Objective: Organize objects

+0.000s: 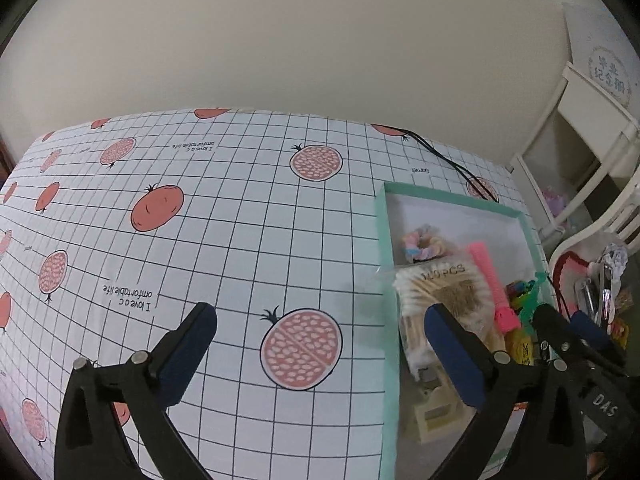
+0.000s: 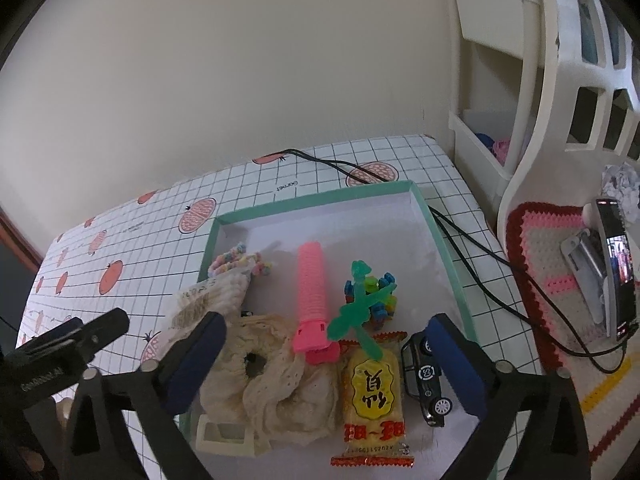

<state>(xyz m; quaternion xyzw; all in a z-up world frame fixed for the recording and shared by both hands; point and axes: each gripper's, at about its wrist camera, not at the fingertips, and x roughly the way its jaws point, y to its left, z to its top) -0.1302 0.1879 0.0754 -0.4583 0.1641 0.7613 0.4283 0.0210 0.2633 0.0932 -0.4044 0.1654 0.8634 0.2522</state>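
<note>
The teal tray point(image 2: 448, 248) is the landmark here, sitting on the pomegranate-print tablecloth point(image 1: 224, 216). Nearly everything appears gathered inside it: a cream lace scrunchie point(image 2: 272, 380) at the near edge, a pink ribbed tube point(image 2: 311, 288) standing out from it toward the far wall of the tray, a green plastic toy point(image 2: 360, 308) lying over a cluster of coloured blocks point(image 2: 382, 300), a yellow snack packet point(image 2: 374, 396) at the near edge, and a black toy car point(image 2: 426, 380) in the near right corner. A bag of cotton swabs point(image 1: 444, 300) overhangs the tray's left rim, with a pastel hair tie point(image 2: 240, 262) just beyond it.

The right gripper point(image 2: 326, 356) hangs over the near end of the tray with its 2 fingers spread wide and nothing between them. The left gripper point(image 1: 320, 340) hovers over bare cloth to the left of the tray, jaws likewise apart and empty.

The swab bag looks like the piece left to tidy. To do it well, the left gripper should come in low from the tray's left side, pinch the bag across its narrow width and not by a corner of loose film, lift it clear of the rim, and set it flat on the open white floor at the tray's far end, avoiding the hair tie.
</note>
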